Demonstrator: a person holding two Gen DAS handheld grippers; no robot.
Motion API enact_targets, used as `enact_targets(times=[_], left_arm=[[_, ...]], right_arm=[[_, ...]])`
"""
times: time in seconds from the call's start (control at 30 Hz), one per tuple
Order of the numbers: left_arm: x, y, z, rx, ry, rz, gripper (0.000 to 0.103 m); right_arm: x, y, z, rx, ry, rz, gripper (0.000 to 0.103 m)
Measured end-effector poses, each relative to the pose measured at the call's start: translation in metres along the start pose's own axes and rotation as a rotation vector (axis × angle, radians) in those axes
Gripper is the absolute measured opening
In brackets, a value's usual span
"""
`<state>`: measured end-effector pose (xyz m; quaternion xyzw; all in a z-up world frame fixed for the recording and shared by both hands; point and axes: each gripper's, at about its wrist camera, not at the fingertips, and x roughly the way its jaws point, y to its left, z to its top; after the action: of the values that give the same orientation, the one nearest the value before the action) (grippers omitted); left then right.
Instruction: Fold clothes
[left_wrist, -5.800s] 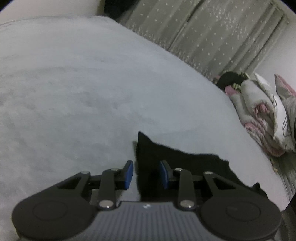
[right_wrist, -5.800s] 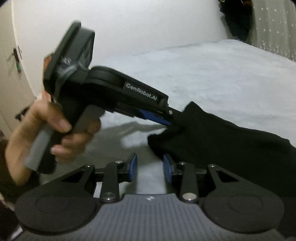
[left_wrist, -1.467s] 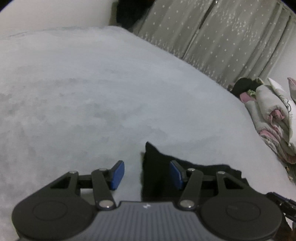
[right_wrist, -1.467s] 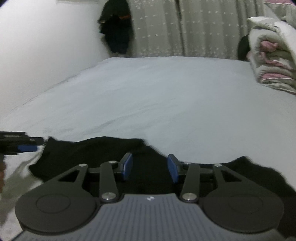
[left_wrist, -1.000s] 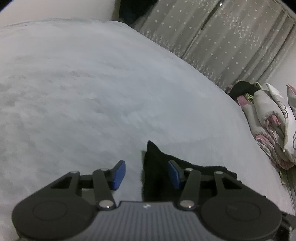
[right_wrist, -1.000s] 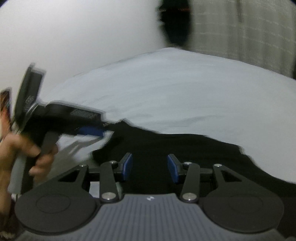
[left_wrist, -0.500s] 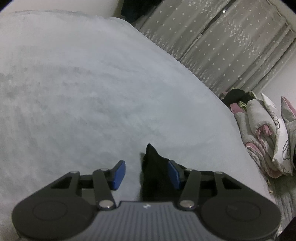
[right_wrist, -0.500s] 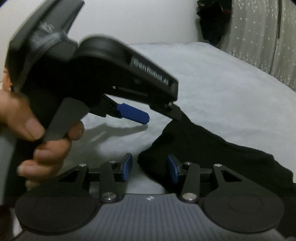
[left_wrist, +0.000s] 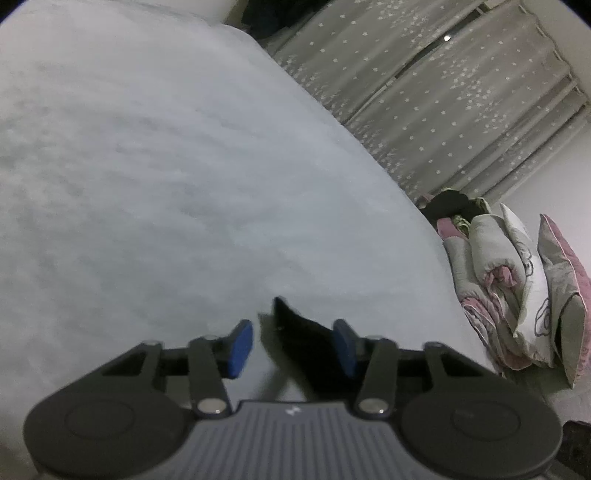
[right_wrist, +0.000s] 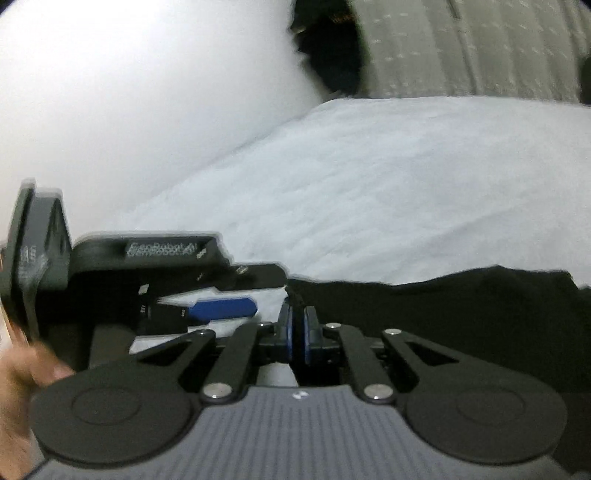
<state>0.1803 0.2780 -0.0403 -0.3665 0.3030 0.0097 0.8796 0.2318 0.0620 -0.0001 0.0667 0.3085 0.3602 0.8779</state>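
Note:
A black garment (right_wrist: 461, 314) lies on the grey-white bed (right_wrist: 388, 177). In the right wrist view my right gripper (right_wrist: 296, 326) is shut, its blue pads pressed together on the garment's near left corner. My left gripper (right_wrist: 267, 291), held by a hand (right_wrist: 18, 376), comes in blurred from the left at that same corner, fingers apart. In the left wrist view the left gripper (left_wrist: 293, 347) stands open, and the black garment's pointed corner (left_wrist: 295, 328) rises between its blue pads without being pinched. The rest of the garment is hidden behind the gripper body.
Folded quilts and pillows (left_wrist: 517, 288) are stacked at the bed's right end. Dotted grey curtains (left_wrist: 443, 92) hang behind the bed. A dark garment (right_wrist: 328, 48) hangs in the wall corner. A wide stretch of bare bed (left_wrist: 147, 166) lies ahead.
My right gripper has gone from open to shut on the garment's corner. The left gripper stays open beside it, and the corner now stands a little higher between its pads.

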Motion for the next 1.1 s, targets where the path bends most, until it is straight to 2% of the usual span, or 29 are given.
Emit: enact_targets(times=[0.03,0.17,0.37,0.47,0.67,0.77,0.87,0.9,1.0,1.1], left_arm=[[0.002,-0.001,-0.001,0.010,0.009,-0.002,0.027],[0.009,-0.011,-0.006,0.068,0.041,-0.018,0.016],[0.027,-0.036,-0.022,0.169,0.085,-0.080,0.016],[0.038,-0.050,-0.033,0.213,0.105,-0.132,0.016],[0.048,-0.072,-0.051,0.311,0.135,-0.208,0.016],[0.053,-0.075,-0.054,0.328,0.153,-0.211,0.016],[0.056,-0.077,-0.056,0.340,0.164,-0.204,0.016],[0.056,-0.077,-0.056,0.342,0.167,-0.206,0.016],[0.056,-0.077,-0.059,0.339,0.174,-0.225,0.016],[0.054,-0.073,-0.059,0.315,0.184,-0.274,0.016]], right_arm=[[-0.004,-0.006,0.001,0.030,-0.010,0.000,0.006],[-0.021,-0.027,0.004,0.129,-0.040,-0.009,0.006],[-0.048,-0.044,0.005,0.213,-0.076,-0.041,0.006],[-0.063,-0.041,0.002,0.194,-0.110,-0.077,0.006],[-0.079,-0.041,-0.020,0.170,-0.060,-0.161,0.007],[-0.087,-0.041,-0.031,0.158,-0.035,-0.203,0.015],[-0.089,-0.050,-0.038,0.153,0.042,-0.214,0.018],[-0.091,-0.051,-0.038,0.152,0.042,-0.213,0.022],[-0.093,-0.056,-0.033,0.149,0.003,-0.207,0.048],[-0.085,-0.056,-0.021,0.090,-0.035,-0.192,0.048]])
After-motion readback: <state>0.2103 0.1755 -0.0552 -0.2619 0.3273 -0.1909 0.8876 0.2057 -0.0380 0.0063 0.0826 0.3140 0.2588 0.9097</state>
